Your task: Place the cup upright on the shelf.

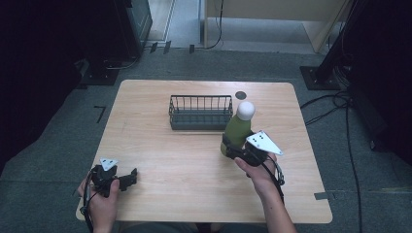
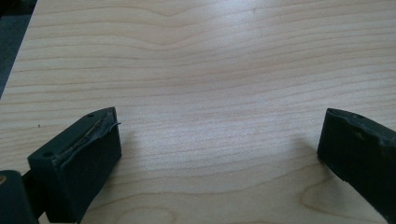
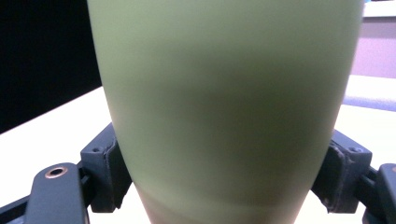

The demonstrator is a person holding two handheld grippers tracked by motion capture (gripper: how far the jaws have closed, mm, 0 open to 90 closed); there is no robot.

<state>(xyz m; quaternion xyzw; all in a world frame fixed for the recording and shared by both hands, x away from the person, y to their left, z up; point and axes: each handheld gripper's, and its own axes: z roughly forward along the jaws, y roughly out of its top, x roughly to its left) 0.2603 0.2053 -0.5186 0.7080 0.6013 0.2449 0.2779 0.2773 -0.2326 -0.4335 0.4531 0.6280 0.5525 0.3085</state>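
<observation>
The high view looks forward and down from above the person's side, taking in the whole table point(image 1: 194, 170) with the basket point(image 1: 200, 112) near its far edge. The left gripper view rides low on the left claw point(image 2: 219, 144), very near the bare wood well in front of the basket, facing along the tabletop. The right gripper view sits right up against the green bottle point(image 3: 224, 107), just right of the basket. Both gripper views share the tabletop and the bottle with the high view point(image 1: 238, 128).
</observation>
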